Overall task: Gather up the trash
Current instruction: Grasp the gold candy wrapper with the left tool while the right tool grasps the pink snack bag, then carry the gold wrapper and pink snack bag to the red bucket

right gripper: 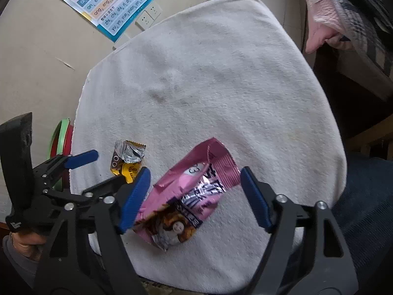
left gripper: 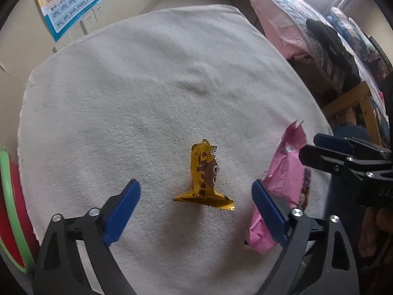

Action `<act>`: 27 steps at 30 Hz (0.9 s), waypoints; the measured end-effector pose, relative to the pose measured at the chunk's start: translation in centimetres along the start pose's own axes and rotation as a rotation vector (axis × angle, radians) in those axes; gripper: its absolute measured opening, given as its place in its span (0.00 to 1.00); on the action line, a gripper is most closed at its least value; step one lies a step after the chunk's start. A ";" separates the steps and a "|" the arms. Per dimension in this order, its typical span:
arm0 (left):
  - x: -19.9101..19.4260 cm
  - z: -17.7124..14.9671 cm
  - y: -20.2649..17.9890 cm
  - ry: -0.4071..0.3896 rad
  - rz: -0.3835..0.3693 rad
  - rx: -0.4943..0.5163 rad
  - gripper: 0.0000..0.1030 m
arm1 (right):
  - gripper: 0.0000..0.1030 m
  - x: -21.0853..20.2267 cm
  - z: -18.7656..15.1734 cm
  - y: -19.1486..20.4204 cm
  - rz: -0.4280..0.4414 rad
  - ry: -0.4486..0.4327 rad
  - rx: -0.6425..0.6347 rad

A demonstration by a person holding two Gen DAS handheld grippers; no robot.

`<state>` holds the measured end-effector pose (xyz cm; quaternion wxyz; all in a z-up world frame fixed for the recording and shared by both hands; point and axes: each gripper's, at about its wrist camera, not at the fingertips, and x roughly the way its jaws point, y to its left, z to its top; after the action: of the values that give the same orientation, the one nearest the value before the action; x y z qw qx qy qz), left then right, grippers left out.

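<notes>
My left gripper (left gripper: 196, 207) hangs released, its blue fingers (left gripper: 122, 211) spread wide to either side of the yellow wrapper (left gripper: 202, 175), which lies between them on the white towel (left gripper: 147, 86) without touching either pad. From this camera the yellow wrapper shows its printed face and a flared, crimped end nearest me. The pink wrapper (left gripper: 287, 179) lies just beside it to the right, partly hidden behind my right-hand finger, and the right gripper (left gripper: 326, 147) comes in from the edge of the frame just above it; here I cannot tell how its jaws stand.

The right wrist camera settles that: the right gripper (right gripper: 195, 196) is also released, fingers wide apart, with the pink wrapper (right gripper: 186, 194) lying flat between them. Its near left edge sits against or under the left blue pad (right gripper: 133, 196); I cannot tell whether they touch. This view shows what the other hides: the pink wrapper's torn open end, its silver patch and printed picture, and the yellow wrapper (right gripper: 127, 159) with its foil inside showing. The left gripper (right gripper: 82, 159) appears at the left, its one clear blue tip over the towel's edge.

Further out, a green-rimmed red bowl (left gripper: 9, 196) sits beside the towel, a lettered poster (right gripper: 118, 5) hangs on the wall, and a pink quilt (left gripper: 282, 17) lies beyond.
</notes>
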<state>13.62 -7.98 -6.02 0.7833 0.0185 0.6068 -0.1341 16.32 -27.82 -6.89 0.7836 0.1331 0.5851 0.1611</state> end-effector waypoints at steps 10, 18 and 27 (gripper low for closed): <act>2.4 0.0 0.2 0.063 -0.017 0.011 0.61 | 0.38 2.2 -0.4 0.1 0.042 0.059 0.002; 2.3 -0.4 0.3 0.053 -0.028 -0.007 0.46 | 0.26 2.3 -0.4 0.4 0.061 0.058 -0.005; 0.1 -0.3 0.8 -0.004 -0.026 -0.019 0.40 | 0.22 1.0 -0.1 1.3 0.069 0.025 -0.041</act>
<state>13.58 -7.18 -6.32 0.7829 0.0027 0.6066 -0.1384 16.32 -26.24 -7.30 0.7728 0.1349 0.5865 0.2016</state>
